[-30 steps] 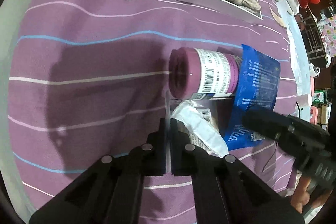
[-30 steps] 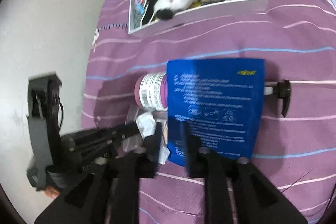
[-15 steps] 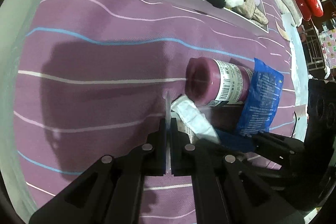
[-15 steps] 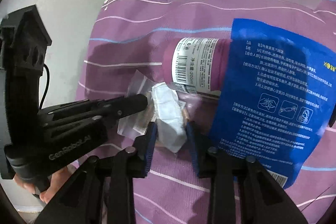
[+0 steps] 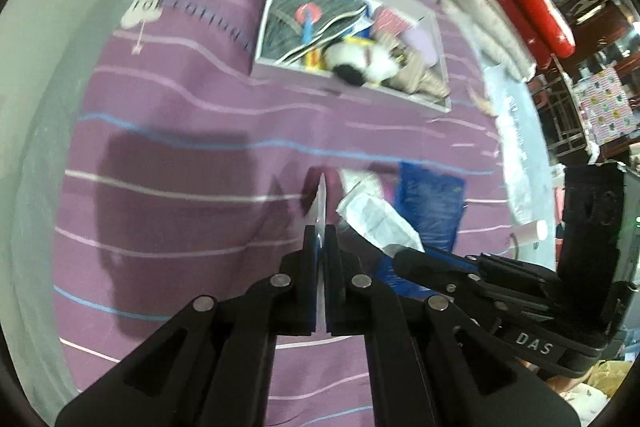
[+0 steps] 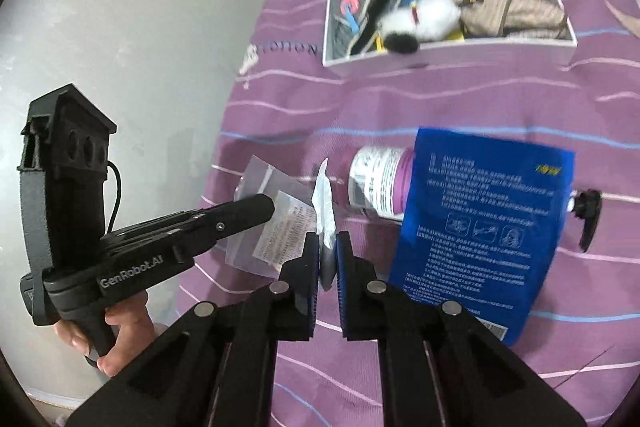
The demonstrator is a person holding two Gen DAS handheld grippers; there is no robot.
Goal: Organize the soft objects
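My left gripper (image 5: pixel 320 239) is shut on the edge of a clear plastic wrapper (image 6: pixel 272 219) with a printed label and holds it above the purple bedspread. My right gripper (image 6: pixel 328 247) is shut on a white folded soft item (image 6: pixel 325 203) that sticks out of that wrapper; it also shows in the left wrist view (image 5: pixel 376 219). A white box (image 6: pixel 448 53) at the far end holds a plush toy (image 6: pixel 416 23), a checked pouch and other soft things.
A purple pump bottle (image 6: pixel 380 183) lies on its side on the bedspread, with a blue packet (image 6: pixel 480 227) leaning over it. A grey wall (image 6: pixel 120 27) runs along the left. Red and white padded items (image 5: pixel 532 11) lie at the far right.
My right gripper has shut on the white item. Both grippers have lifted the wrapper and item off the bedspread, away from the bottle.
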